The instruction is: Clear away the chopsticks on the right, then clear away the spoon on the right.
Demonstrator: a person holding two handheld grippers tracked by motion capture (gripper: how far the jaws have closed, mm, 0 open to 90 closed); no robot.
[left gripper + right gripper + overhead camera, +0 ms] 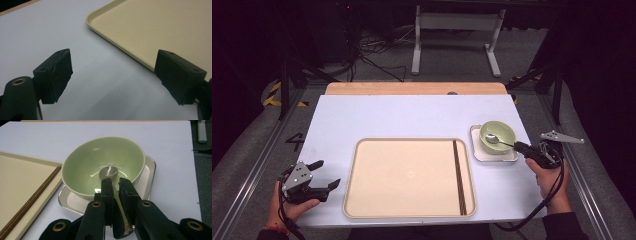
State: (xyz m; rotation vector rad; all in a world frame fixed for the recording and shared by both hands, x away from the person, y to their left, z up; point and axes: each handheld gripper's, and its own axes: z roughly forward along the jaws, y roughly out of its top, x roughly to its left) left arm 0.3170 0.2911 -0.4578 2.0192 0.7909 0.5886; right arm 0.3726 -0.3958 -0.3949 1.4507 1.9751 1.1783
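A lab: dark curtained walls, floor cables (372, 47), metal rails (247, 165) around the table (362, 115)

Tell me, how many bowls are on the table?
1. The green bowl sits on a small metal tray at the table's right side, beside the beige tray. A spoon rests inside it.

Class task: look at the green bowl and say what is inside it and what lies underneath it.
Inside the green bowl lies a metal spoon, its handle gripped by the right gripper. Under the bowl sits a small square plate; the plate's middle is covered by the bowl.
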